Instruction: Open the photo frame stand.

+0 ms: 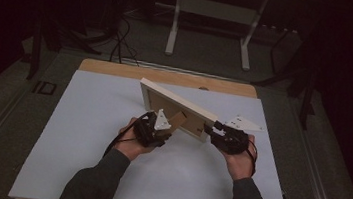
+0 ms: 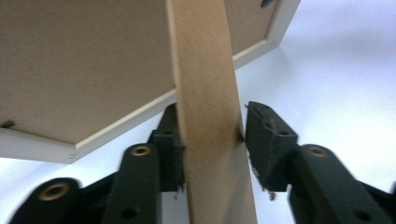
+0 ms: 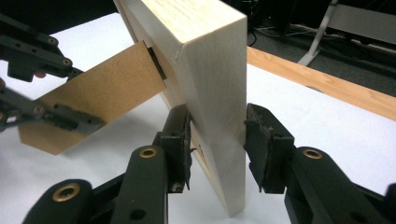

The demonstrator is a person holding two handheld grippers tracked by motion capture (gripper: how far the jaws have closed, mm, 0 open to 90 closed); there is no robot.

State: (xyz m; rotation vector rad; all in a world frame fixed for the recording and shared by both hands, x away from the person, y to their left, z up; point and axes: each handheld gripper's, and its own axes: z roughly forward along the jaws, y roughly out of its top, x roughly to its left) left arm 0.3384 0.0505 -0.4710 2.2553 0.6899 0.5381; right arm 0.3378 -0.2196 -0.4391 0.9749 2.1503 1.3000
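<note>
Pale wood of the picture frame (image 1: 176, 107) is kept tilted above the white desk (image 1: 85, 134), its fibreboard back turned toward the person. The frame's near end is clamped by the right claw (image 3: 217, 135), steadying it. The brown easel stand (image 2: 208, 116), hinged to the frame's back, is pinched by the left claw (image 2: 212, 140), seemingly to swing it outward.
</note>
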